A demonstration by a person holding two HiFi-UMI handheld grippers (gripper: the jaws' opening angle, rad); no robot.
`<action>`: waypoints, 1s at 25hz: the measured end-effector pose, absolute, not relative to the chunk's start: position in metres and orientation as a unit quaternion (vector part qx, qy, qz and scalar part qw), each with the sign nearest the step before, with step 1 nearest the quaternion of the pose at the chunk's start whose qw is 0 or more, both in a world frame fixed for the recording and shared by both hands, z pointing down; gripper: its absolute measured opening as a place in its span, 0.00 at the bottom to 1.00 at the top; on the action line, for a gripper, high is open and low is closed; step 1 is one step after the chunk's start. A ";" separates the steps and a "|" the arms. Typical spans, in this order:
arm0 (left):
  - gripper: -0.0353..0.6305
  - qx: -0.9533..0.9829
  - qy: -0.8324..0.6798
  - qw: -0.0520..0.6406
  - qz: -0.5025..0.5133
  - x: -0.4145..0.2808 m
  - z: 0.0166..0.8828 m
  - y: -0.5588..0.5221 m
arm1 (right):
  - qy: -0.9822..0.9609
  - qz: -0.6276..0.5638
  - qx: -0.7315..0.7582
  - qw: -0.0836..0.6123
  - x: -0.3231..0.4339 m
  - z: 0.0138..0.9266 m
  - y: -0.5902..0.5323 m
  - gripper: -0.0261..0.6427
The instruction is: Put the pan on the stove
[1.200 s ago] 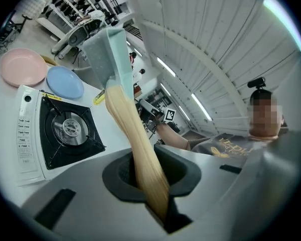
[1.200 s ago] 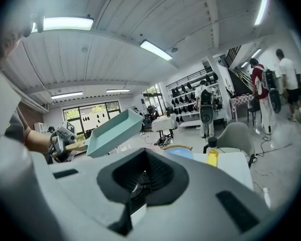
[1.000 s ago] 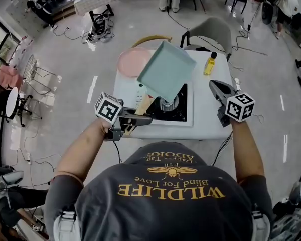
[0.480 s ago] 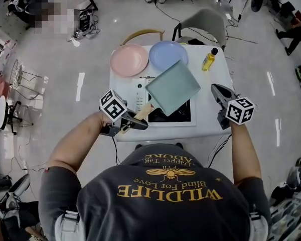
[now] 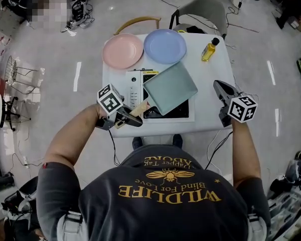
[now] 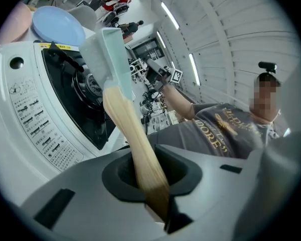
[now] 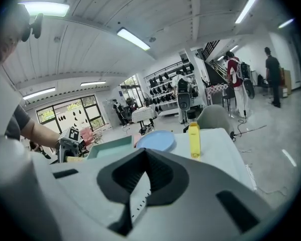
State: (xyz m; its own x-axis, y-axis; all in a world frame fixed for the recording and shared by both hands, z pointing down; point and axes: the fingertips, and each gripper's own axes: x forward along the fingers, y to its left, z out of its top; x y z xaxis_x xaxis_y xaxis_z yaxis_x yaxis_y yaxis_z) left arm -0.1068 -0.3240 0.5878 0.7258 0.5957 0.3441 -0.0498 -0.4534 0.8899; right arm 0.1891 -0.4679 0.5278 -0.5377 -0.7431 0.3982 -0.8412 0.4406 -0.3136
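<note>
Pan (image 5: pixel 170 88) over stove (image 5: pixel 135 91), in left tool (image 5: pixel 134 120)

Glossy grey floor (image 5: pixel 65 99); grey chair (image 5: pixel 203 11) behind white table (image 5: pixel 210 94) (strip lights (image 7: pixel 133 38) overhead).

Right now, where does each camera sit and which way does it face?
Head view: on the person's head, facing steeply down at the stove and pan; shows shirt, forearms, left hand-held gripper, right hand-held gripper.
Left gripper view: on the left hand-held gripper, facing along jaws shut on the pan's handle; shows torso, right arm.
Right gripper view: on the right one, facing across the table to blue plate and bottle; shows left forearm.
All three share the pan.
</note>
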 end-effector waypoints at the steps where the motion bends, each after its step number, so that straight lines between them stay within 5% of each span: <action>1: 0.15 0.785 0.177 0.495 0.327 -0.107 0.590 -0.324 | -0.842 0.244 0.471 0.100 0.191 0.530 -0.469 0.04; 7: 0.15 0.770 0.187 0.516 0.326 -0.117 0.604 -0.327 | -0.840 0.253 0.469 0.104 0.191 0.545 -0.468 0.04; 15: 0.12 0.741 0.168 0.472 0.446 -0.135 0.641 -0.326 | -0.842 0.259 0.461 0.109 0.182 0.551 -0.466 0.04; 25: 0.18 0.784 0.100 0.450 0.417 -0.123 0.625 -0.350 | -0.844 0.262 0.456 0.110 0.178 0.549 -0.463 0.04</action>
State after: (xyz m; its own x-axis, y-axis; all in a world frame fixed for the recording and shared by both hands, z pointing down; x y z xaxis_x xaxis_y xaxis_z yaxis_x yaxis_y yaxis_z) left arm -0.1229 -0.3501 0.6253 0.6324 0.5319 0.5631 -0.2180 -0.5753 0.7883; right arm 0.1778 -0.4633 0.5492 -0.5604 -0.7108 0.4251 -0.8266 0.4474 -0.3414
